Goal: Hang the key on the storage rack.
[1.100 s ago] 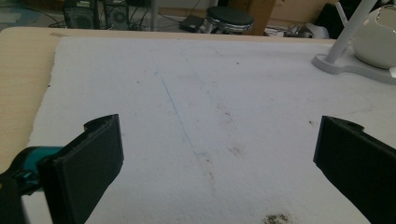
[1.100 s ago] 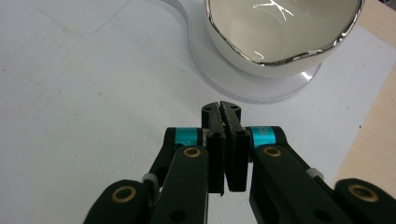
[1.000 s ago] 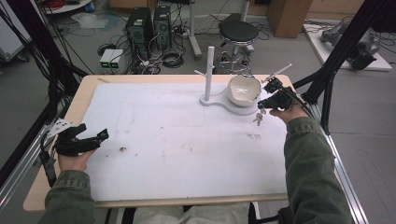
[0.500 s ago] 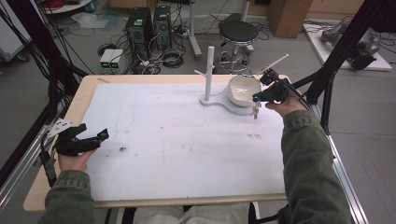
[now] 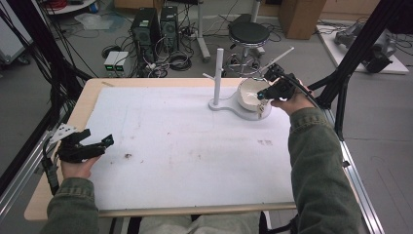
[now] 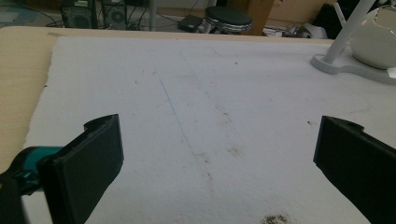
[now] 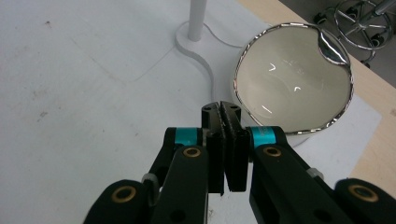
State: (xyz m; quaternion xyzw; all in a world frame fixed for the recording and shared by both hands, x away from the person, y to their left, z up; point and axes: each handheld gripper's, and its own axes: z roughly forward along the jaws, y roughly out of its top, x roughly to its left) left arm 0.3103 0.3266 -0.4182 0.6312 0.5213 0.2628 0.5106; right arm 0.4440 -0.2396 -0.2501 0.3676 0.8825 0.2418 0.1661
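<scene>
Nothing legible anywhere right now: no label, brand, number or sign can be made out on the table or the gear behind it.

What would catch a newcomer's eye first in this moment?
The right gripper, jaws pressed shut, hangs over the near rim of a white bowl on a stand with an upright post at the table's far right. The left gripper rests wide open at the near left edge.
</scene>
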